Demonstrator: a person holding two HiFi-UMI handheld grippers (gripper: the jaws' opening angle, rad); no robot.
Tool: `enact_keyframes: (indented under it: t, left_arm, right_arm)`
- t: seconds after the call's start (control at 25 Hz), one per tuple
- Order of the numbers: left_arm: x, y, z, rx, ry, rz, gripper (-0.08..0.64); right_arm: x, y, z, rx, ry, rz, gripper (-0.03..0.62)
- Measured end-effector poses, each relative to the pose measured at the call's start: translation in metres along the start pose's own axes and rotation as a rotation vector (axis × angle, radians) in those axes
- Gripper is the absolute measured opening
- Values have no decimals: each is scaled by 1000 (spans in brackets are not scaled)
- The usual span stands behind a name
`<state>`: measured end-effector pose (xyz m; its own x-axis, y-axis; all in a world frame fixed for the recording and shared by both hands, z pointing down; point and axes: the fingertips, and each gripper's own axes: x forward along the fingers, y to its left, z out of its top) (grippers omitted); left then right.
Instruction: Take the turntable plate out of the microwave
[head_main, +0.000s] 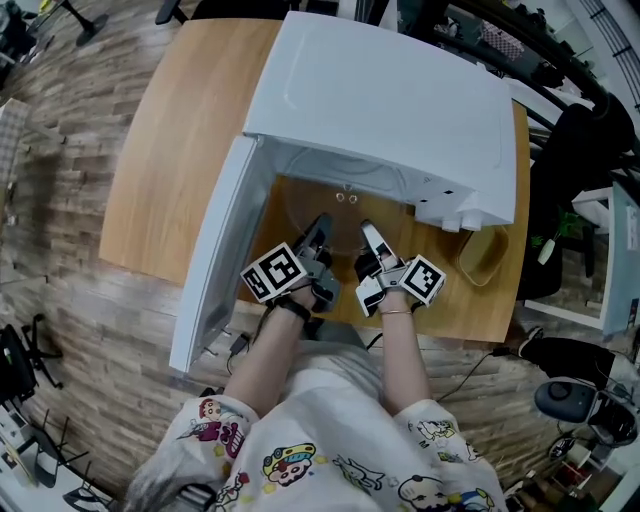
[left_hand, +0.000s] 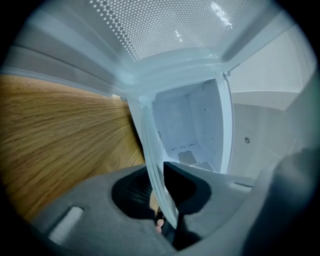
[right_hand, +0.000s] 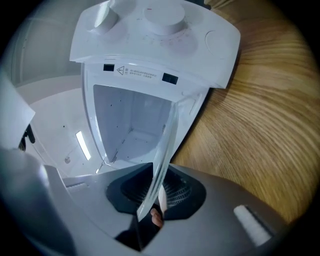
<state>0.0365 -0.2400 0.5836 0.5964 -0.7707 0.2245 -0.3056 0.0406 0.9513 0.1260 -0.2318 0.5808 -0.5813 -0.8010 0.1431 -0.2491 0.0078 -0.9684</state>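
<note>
The white microwave (head_main: 380, 90) stands on a wooden table (head_main: 170, 130) with its door (head_main: 215, 260) swung open to the left. The clear glass turntable plate (head_main: 312, 205) lies at the mouth of the cavity, hard to make out against the wood. My left gripper (head_main: 318, 232) grips its near rim on the left and my right gripper (head_main: 368, 238) on the right. In the left gripper view the plate's rim (left_hand: 152, 160) runs edge-on between the jaws of the left gripper (left_hand: 165, 200). The right gripper view shows the rim (right_hand: 165, 150) pinched in the right gripper (right_hand: 152, 200) the same way.
The open door blocks the left side of the table front. A yellowish cup-like object (head_main: 483, 255) sits on the table right of the microwave. The control knobs (right_hand: 162, 15) stick out from the front panel. Dark chairs and cables stand on the floor around.
</note>
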Motion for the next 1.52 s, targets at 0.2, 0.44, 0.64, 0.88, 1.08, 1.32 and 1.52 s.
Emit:
enact_keyframes:
  t: [0.2,0.44,0.64,0.88,1.08,1.32,1.52]
  left_arm:
    - [-11,-5,-5,-3,8,-14,49]
    - [-48,-14,-23,-3,11,-23,49]
    - [-75,-30,-37,9,16,-50,49]
    - [-112,-54,-60,27,29,-85,48]
    - [-141,-75,-81,33,44,-120,46]
    - [-177,-100,-105,42,58,-159,45]
    - [-202,-114,-127,44,75,-185,44]
  right_arm:
    - [-10,4,-6,-9,-9,12,75]
    - [-40,21,-33,-2,-8,25,76]
    - [-66,34,-46,-27,2,30,77]
    - [-102,62,-66,-37,10,79,79]
    - [-135,84,-79,-52,11,103,80]
    - [-174,111,-98,-76,-2,131,81]
    - [-206,125,-110,-95,-7,140,81]
